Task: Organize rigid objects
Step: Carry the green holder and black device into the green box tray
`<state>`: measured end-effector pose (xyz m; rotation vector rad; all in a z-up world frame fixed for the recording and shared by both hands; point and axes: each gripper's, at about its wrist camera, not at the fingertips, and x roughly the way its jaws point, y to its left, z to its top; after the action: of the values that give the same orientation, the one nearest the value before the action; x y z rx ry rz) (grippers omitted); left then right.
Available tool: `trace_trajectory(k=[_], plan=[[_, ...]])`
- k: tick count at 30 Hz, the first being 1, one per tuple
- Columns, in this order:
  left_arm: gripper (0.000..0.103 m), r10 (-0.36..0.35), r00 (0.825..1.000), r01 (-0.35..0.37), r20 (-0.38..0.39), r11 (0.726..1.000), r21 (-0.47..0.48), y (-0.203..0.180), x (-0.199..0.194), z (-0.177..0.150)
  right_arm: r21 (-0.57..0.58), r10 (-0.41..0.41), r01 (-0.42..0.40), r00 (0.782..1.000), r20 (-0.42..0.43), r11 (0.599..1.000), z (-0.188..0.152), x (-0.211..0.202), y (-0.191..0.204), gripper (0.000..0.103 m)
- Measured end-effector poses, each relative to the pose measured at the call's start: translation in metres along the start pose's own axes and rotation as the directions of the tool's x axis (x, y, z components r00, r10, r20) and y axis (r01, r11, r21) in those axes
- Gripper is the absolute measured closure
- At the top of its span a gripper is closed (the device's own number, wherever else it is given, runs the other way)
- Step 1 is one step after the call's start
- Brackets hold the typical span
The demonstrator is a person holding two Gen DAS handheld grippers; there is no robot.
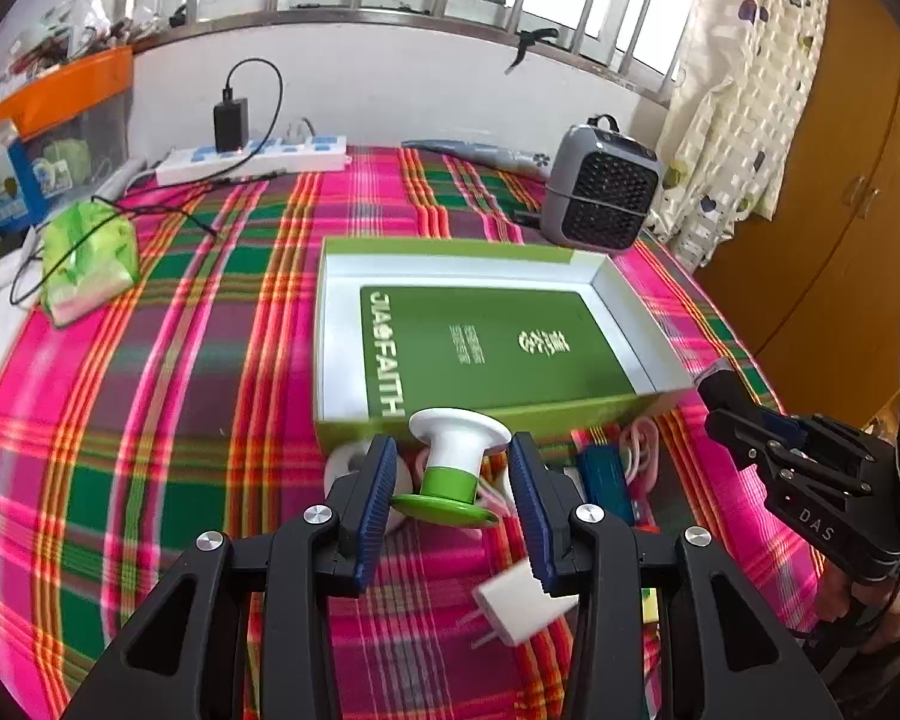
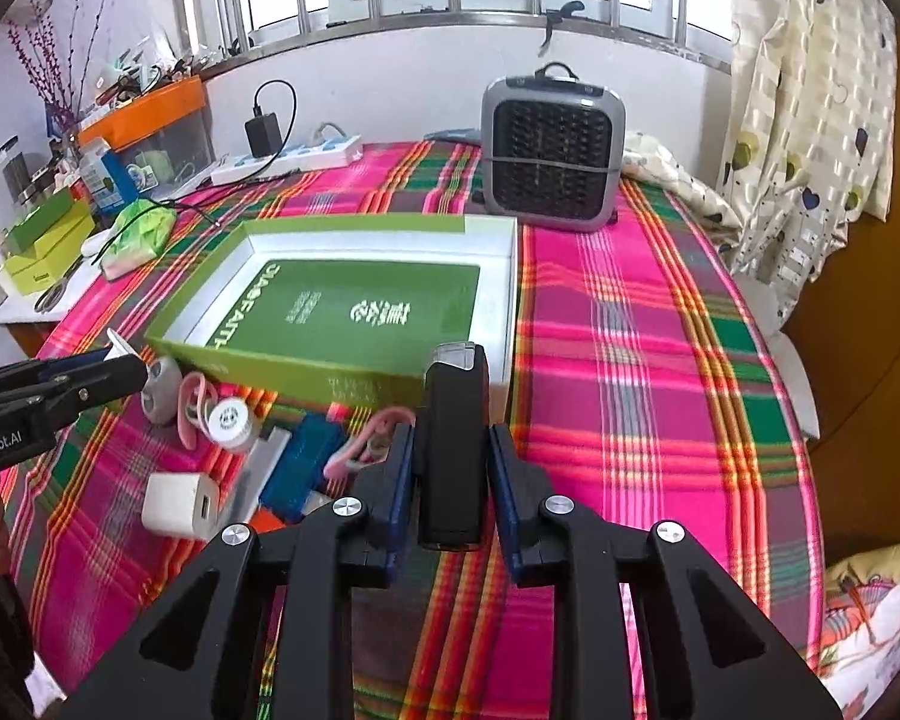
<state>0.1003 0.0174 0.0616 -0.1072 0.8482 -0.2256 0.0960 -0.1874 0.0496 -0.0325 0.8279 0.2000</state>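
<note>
Green-white spool between claw pads

The left gripper hides part of the white charger plug, whose outline is blurred, and the small print on the green box is unreadable.

A grey heater stood far beyond the claw, a power strip and orange-lidded bin further left.

Pink-green plaid cloth; green box; white-green spool
</note>
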Motion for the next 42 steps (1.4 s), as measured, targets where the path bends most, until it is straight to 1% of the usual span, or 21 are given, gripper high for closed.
trace_trajectory(k=[5,11,21,26,35,42], plan=[[0.065,-0.01,1.0,0.01,0.004,1.0,0.002,0.001,0.007,0.012,-0.019,0.002,-0.001,1.0,0.009,1.0,0.014,0.003,0.002,0.078],[0.065,0.005,1.0,-0.005,-0.003,1.0,-0.001,0.008,0.021,0.026,-0.028,0.014,-0.014,1.0,0.0,1.0,0.027,0.012,0.004,0.078],[0.065,0.027,0.999,-0.028,-0.033,1.0,-0.01,0.021,0.054,0.049,-0.033,0.045,-0.046,0.998,-0.046,0.998,0.049,0.042,0.002,0.078],[0.065,0.02,0.998,-0.021,-0.055,1.0,-0.012,0.022,0.07,0.053,-0.036,0.053,-0.056,0.996,-0.076,0.998,0.056,0.059,0.002,0.078],[0.065,0.033,0.995,-0.034,-0.09,0.999,-0.004,0.023,0.092,0.054,-0.049,0.048,-0.054,0.992,-0.115,0.997,0.06,0.086,0.001,0.078],[0.065,0.039,0.995,-0.038,-0.088,0.999,0.01,0.023,0.098,0.054,-0.068,0.034,-0.043,0.991,-0.126,0.997,0.061,0.096,0.003,0.078]])
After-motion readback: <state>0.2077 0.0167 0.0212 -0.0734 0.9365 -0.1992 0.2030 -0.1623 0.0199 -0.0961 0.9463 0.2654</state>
